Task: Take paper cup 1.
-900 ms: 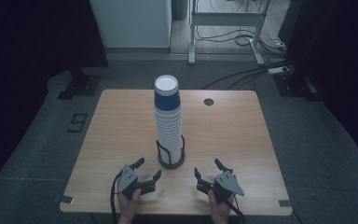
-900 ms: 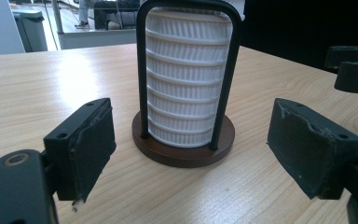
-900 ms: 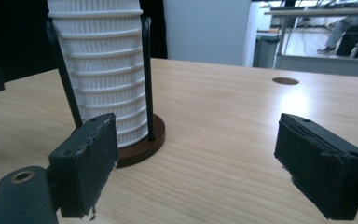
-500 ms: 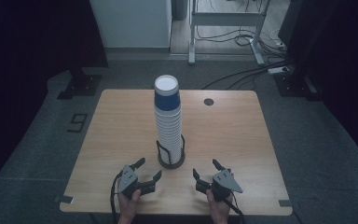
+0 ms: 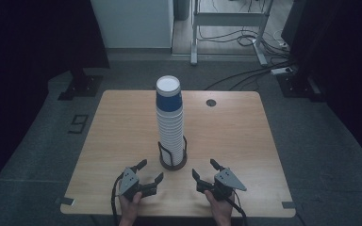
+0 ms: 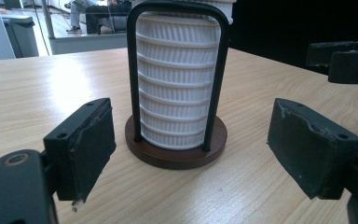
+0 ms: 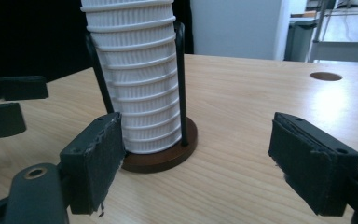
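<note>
Fingers of both grippers released, nothing held: left gripper (image 5: 149, 178), right gripper (image 5: 208, 175). Cup stack (image 5: 170, 120) stands upright in holder (image 5: 173, 160), dead ahead btwn them, approx. equally near; long axis vertical.

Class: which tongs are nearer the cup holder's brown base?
Left. The left tongs sit just left of the brown base; the right tongs lie slightly farther to its right.
</note>
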Available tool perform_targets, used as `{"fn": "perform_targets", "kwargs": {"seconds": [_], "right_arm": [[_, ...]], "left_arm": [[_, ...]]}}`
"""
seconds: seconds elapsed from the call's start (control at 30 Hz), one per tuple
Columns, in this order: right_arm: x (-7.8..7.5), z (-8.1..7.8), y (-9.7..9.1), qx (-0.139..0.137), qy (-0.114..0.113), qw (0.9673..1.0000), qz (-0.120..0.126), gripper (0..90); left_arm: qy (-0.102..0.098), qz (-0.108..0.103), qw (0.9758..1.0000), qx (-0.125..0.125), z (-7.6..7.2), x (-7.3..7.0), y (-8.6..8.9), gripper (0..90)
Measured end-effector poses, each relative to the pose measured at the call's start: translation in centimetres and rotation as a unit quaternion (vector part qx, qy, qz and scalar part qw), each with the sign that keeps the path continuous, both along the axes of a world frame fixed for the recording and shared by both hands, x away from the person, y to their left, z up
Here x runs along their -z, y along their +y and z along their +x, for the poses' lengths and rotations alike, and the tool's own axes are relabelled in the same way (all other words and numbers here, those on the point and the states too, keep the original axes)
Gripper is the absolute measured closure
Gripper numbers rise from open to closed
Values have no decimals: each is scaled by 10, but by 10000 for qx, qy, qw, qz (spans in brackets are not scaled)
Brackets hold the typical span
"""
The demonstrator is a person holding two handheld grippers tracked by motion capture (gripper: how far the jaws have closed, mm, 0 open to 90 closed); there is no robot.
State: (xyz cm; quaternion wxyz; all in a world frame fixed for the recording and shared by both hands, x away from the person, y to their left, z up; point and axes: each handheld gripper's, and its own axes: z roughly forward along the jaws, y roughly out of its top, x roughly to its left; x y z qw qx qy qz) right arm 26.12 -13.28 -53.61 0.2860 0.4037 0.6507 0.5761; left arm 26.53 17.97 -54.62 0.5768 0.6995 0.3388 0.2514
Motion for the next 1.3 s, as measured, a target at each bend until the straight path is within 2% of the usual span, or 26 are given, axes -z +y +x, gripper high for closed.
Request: {"fn": "perform_targets", "kwargs": {"seconds": [0.23, 0.4, 0.83, 1.1, 1.3], "right_arm": [[-7, 3, 3, -139, 0, 9999, 36, 206], [-14, 5, 4, -184, -86, 9998, 37, 222], [-35, 10, 10, -417, -238, 9988, 12, 241], [-46, 13, 12, -536, -293, 9981, 71, 228], [-62, 16, 15, -661, -392, 9970, 107, 206]], "left_arm": [[37, -11, 10000, -20, 1, 0, 0, 147], [130, -51, 9999, -54, 1, 0, 1, 147], [102, -17, 9999, -50, 1, 0, 0, 145], [102, 10, 9999, -40, 1, 0, 0, 143], [119, 3, 9999, -15, 1, -1, 0, 142]]}}
